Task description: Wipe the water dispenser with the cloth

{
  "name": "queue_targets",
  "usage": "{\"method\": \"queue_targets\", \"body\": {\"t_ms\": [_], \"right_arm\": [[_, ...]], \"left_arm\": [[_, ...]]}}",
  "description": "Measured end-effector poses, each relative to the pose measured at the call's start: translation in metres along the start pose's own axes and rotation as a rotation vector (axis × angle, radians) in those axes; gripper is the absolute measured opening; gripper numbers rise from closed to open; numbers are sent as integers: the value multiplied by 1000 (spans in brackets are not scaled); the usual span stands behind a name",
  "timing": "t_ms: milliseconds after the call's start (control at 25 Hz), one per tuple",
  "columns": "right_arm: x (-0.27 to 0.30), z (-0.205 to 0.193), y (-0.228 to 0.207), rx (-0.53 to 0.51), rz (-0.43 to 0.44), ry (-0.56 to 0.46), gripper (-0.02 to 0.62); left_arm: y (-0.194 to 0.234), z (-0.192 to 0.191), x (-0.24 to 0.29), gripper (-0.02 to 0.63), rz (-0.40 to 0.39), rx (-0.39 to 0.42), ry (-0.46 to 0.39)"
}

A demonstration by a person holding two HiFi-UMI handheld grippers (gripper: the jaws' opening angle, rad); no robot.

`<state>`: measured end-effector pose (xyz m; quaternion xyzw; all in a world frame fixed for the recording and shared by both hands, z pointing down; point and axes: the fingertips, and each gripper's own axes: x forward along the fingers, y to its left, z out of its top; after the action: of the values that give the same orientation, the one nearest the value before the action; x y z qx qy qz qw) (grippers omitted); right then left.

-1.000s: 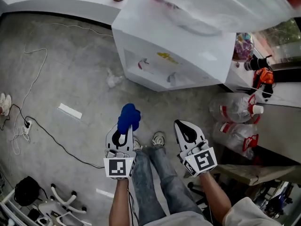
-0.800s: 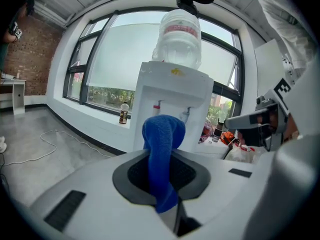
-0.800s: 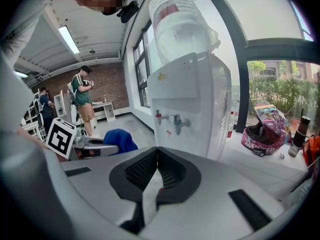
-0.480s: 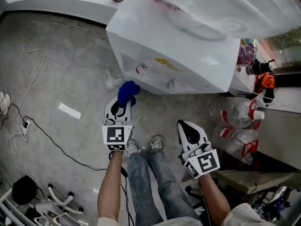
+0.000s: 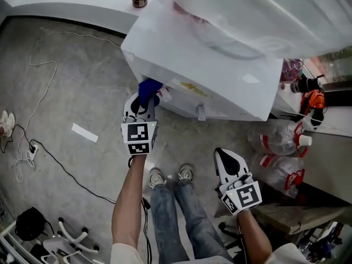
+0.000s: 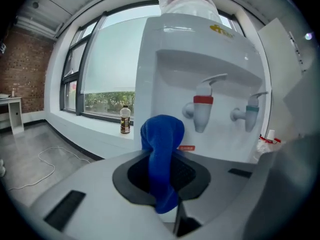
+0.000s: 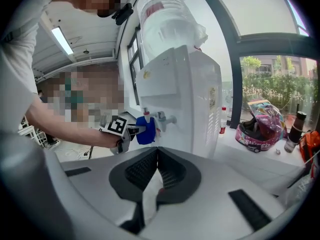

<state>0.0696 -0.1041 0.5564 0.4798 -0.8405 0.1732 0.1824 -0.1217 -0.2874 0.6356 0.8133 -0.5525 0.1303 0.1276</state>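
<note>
- left gripper [image 5: 142, 104] pinching the blue cloth [image 6: 161, 154], a wad poking past the tips as the wiping face.
- cloth up by the water dispenser [image 5: 220, 59] front, near the red tap [image 6: 203, 111].
- right gripper [image 5: 226, 159] pressed together, empty, held low, clear of the wipe.

Blue cloth [image 6: 162, 149] before white water dispenser [image 5: 181, 54]; on the dispenser red-capped tap [image 6: 203, 109], teal-capped tap [image 6: 251, 115] beside, yellow mark [image 6: 220, 29] near top.
</note>
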Motion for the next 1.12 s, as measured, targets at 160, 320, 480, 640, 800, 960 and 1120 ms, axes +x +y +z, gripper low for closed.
{"method": "queue_targets", "body": {"t_ms": [160, 320, 480, 640, 800, 960, 1120], "right_arm": [[2, -2, -3, 5, 1, 0, 15], [2, -6, -6, 9, -2, 3, 15], [-2, -7, -6, 10, -1, 7, 15], [-4, -7, -9, 9, -2, 2, 15], [-7, -11, -13, 12, -3, 5, 15], [-13, -15, -17, 18, -10, 10, 15], [-15, -15, -22, 23, -16, 7, 15]], "left_arm": [[-6, -3, 4, 52, -16, 37, 3], [-24, -2, 7, 52, -48, 51, -5], [-51, -3, 9, 52, -84, 49, -6], [-80, -10, 12, 52, -134, 59, 6], [-117, -21, 14, 52, -203, 100, 25], [-149, -36, 14, 52, -255, 128, 52], [-173, -38, 14, 52, -297, 119, 54]]}}
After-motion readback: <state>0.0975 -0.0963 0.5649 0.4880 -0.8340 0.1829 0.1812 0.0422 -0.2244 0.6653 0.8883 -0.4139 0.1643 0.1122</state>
